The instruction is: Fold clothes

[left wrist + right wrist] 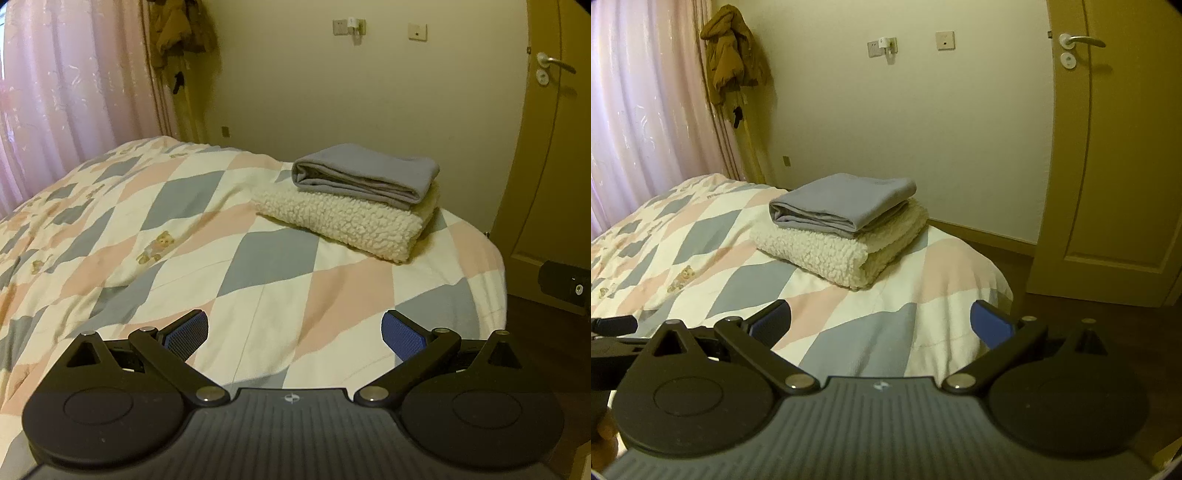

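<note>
A folded grey garment (365, 175) (842, 203) lies on top of a folded cream fleece garment (343, 218) (838, 247), stacked near the far corner of the bed (177, 236) (713, 258). My left gripper (293, 332) hovers above the quilt's near part, open, with nothing between its blue pads (400, 336). My right gripper (881, 325) is also open and empty, above the bed's near right corner. Both stand well short of the stack. Part of the left gripper's body (609, 332) shows at the right wrist view's left edge.
A diamond-patterned quilt covers the bed. Pink curtains (74, 81) hang at the left, with a brown jacket (729, 51) hung beside them. A closed door (1115, 147) stands at the right, past the bed's edge and a strip of dark floor (1052, 306).
</note>
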Demonstrator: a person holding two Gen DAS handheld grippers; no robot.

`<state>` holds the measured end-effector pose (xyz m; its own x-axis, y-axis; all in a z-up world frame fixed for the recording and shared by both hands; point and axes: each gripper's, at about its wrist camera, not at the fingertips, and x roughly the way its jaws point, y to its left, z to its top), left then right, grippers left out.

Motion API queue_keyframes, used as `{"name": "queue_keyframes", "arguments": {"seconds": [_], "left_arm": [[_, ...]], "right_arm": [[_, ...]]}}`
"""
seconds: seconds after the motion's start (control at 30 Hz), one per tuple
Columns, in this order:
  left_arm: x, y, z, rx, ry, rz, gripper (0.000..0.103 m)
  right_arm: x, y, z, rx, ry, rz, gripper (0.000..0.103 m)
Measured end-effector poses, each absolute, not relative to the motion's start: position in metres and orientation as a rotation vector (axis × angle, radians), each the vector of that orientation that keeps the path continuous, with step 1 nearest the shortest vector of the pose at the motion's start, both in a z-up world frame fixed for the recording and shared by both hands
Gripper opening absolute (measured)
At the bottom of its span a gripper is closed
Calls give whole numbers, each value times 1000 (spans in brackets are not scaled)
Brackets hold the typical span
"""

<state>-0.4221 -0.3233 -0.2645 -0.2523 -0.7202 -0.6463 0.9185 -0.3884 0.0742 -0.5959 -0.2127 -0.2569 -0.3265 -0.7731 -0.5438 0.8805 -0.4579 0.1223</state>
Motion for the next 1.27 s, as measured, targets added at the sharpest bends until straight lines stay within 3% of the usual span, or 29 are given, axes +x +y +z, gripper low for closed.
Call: {"name": "queue_keyframes", "arguments": {"seconds": [1.0, 1.27], "left_arm": [[-512, -454, -318, 830, 269, -1947, 103], [-525, -470, -329, 807, 320, -1993, 103]], "right_arm": [[-664, -327, -315, 693, 310, -1955, 102], [-673, -334, -322, 696, 311, -1955, 102]]}}
